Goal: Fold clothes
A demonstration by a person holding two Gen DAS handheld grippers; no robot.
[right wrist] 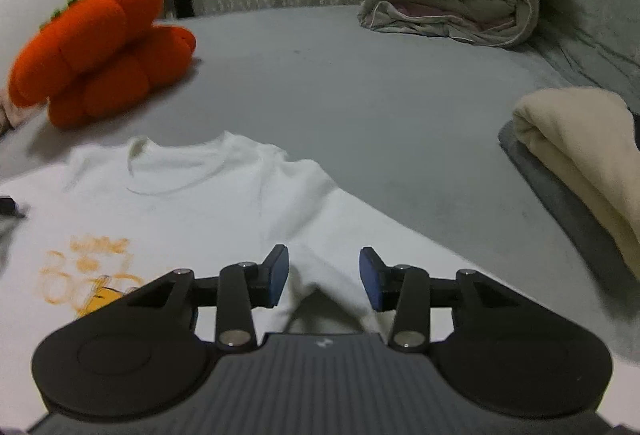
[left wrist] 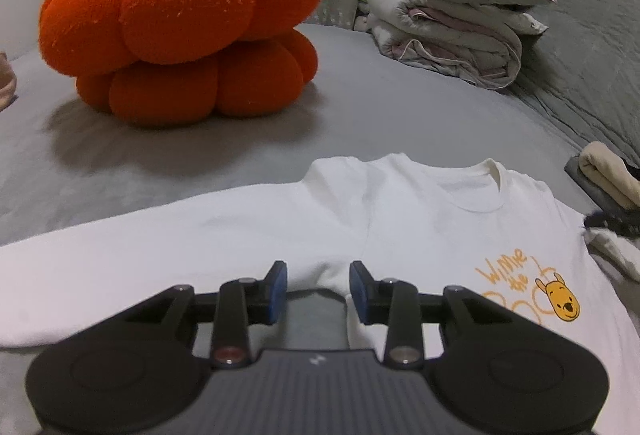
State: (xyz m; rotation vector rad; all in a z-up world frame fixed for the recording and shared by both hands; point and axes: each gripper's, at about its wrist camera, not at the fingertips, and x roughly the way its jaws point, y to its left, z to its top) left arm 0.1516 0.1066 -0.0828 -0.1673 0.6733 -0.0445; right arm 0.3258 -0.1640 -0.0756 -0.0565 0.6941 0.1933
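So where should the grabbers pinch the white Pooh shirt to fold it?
Probably at the armpits, where each sleeve meets the body of the white Winnie the Pooh T-shirt. It lies flat, front up, and the fabric puckers up there. The left gripper and right gripper, both open, could come in low from the hem side.

Bedroom: bed, folded duvet

left gripper jaws apart | white shirt flat | orange pumpkin cushion behind

"Winnie the" on white shirt
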